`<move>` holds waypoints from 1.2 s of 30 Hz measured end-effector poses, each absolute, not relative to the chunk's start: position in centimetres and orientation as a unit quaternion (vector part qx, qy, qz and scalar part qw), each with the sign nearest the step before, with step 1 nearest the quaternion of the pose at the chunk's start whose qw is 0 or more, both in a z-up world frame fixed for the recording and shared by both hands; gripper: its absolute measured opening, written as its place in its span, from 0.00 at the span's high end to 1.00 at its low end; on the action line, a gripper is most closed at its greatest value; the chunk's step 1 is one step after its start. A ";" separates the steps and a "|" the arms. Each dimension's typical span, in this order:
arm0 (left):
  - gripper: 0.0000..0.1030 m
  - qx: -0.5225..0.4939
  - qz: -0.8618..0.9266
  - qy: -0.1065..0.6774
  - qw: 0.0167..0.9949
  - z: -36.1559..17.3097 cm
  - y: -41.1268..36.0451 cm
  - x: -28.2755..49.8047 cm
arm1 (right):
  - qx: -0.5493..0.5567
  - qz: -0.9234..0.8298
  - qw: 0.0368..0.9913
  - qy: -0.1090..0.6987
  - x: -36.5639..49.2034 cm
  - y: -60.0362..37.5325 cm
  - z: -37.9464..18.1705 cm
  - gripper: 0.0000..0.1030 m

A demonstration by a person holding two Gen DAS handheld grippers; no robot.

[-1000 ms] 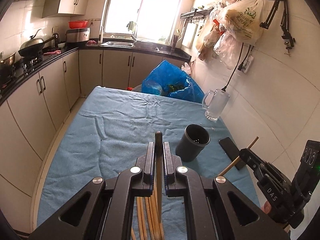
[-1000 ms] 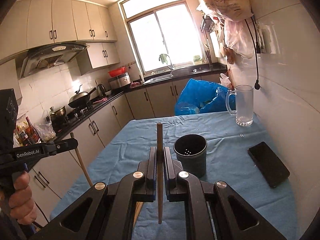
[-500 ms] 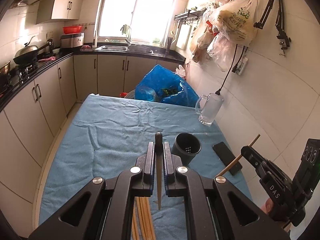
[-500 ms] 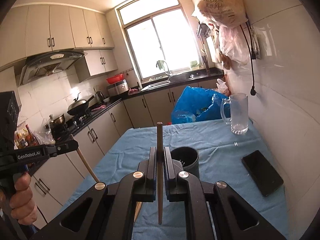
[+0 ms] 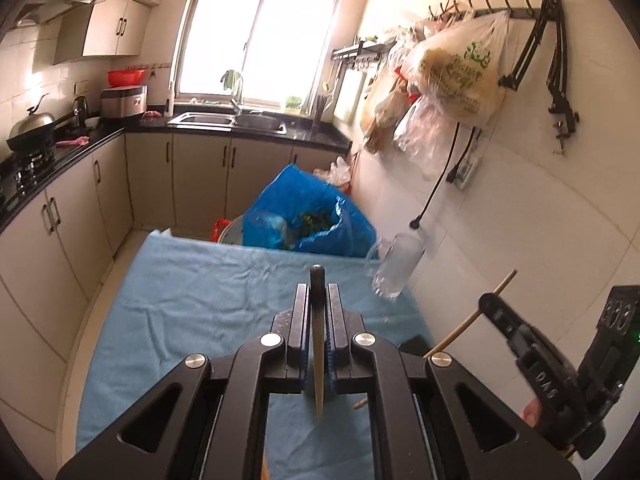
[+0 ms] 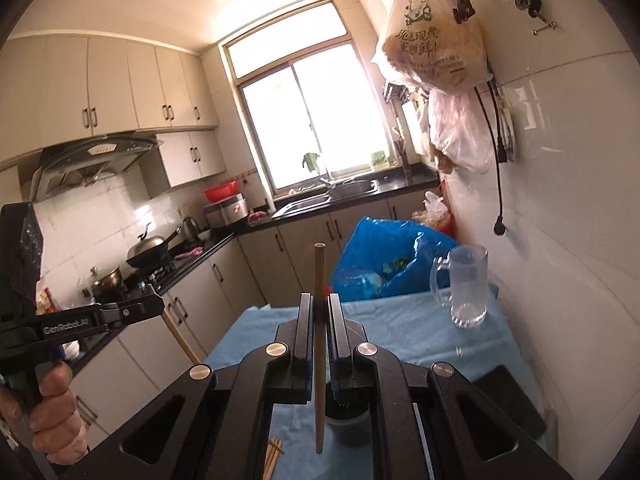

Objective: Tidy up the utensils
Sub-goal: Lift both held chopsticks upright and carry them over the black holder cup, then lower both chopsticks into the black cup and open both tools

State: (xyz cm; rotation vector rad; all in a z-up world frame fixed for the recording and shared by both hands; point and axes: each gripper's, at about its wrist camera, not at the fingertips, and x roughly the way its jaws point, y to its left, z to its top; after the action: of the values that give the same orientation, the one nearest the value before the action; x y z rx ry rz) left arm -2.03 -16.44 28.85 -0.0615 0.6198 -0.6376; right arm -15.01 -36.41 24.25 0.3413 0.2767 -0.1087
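Over the blue-clothed surface [image 5: 192,304], both grippers are raised, each clamped tight on one chopstick.

Left gripper [image 5: 319,312]: jaws nearly together on a dark-topped chopstick [image 5: 318,344]. It stands roughly upright between the pads; its rounded dark end rises above the fingertips and its pale pointed end hangs below, clear of the cloth. From the right wrist view the same gripper [image 6: 148,308] shows at the left edge, held by a hand [image 6: 52,412], with its chopstick slanting down beneath it.

Right gripper [image 6: 319,320]: jaws likewise pinched on a brown chopstick [image 6: 319,340], upright, flat end up, lower end hanging free above the cloth. In the left wrist view this gripper [image 5: 490,304] shows at the right edge with its chopstick tilted.

Holder [image 6: 346,412]: a dark cup directly below the right gripper, mostly hidden by the gripper body; only part of its rim and wall shows. Neither held chopstick is inside it.

Loose chopsticks [image 6: 274,456]: several lie on the cloth at the near edge, just left of the holder, partly hidden.

Other items: a glass mug [image 6: 464,288] stands at the far right of the surface near the wall; a dark phone [image 6: 508,396] lies flat nearer, on the right; a blue bag [image 5: 308,216] sits beyond the far edge.
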 end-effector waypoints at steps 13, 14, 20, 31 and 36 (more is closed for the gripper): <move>0.93 -0.058 -0.310 0.336 0.888 25.4 -21.4 3.6 | 0.167 -0.082 0.967 0.176 -8.0 -39.3 22.0 0.94; 0.93 -0.055 -0.309 0.344 0.885 24.7 -21.7 3.9 | 0.168 -0.082 0.966 0.181 -7.6 -39.5 21.6 0.94; 0.93 -0.048 -0.308 0.375 0.873 22.0 -22.7 5.1 | 0.174 -0.079 0.958 0.215 -5.8 -40.1 19.0 0.91; 0.63 -0.053 -0.297 0.347 0.888 23.4 -20.3 3.4 | 0.169 -0.088 0.962 0.197 -8.5 -40.1 19.9 0.62; 0.42 -0.055 -0.263 0.305 0.914 23.0 -16.2 -0.6 | 0.143 -0.107 0.967 0.184 -12.5 -37.8 19.6 0.44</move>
State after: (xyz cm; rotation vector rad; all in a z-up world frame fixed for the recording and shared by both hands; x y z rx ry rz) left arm -0.55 -16.20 23.01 -0.1132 0.6286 -0.5413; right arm -12.52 -37.83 19.64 0.2888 0.3728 -0.2160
